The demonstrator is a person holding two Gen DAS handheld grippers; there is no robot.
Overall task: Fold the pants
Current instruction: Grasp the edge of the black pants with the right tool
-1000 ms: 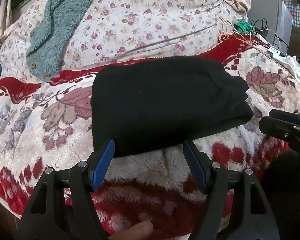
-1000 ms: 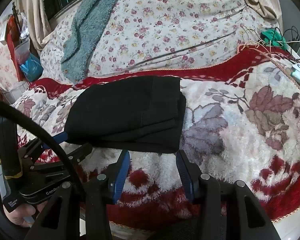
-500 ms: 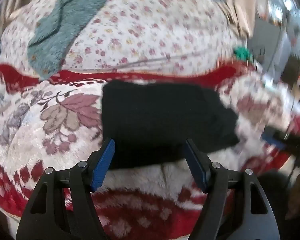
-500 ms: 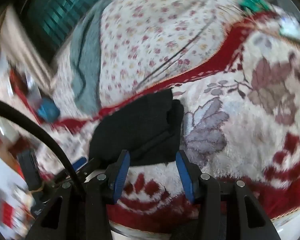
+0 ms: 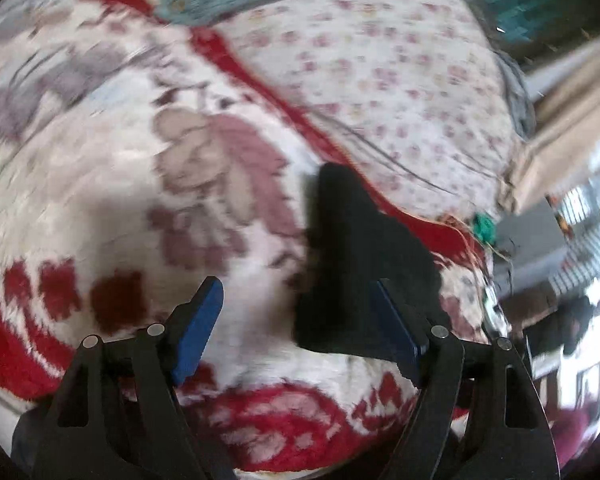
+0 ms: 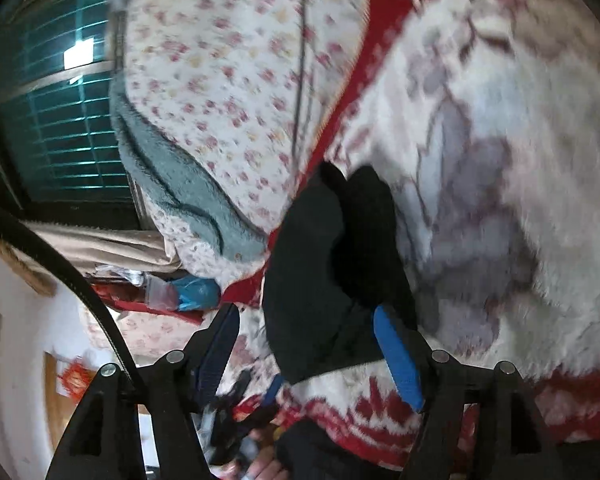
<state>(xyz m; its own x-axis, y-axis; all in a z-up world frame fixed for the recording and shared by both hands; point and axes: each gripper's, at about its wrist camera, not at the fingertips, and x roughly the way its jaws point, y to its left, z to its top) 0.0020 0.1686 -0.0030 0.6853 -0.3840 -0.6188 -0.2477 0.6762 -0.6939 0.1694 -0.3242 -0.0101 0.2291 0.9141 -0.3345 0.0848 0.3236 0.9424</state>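
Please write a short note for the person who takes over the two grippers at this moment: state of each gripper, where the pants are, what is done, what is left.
Left gripper: open, empty, tilted over the blanket.
Right gripper: open, empty, also tilted.
Black pants: lie folded in a compact stack on the red and white floral blanket, near its red border, ahead of both grippers. Neither gripper grips them.
Done: the fold looks complete, though both views are blurred.
Left: probably only a check that the edges are neat, then move the grippers away.
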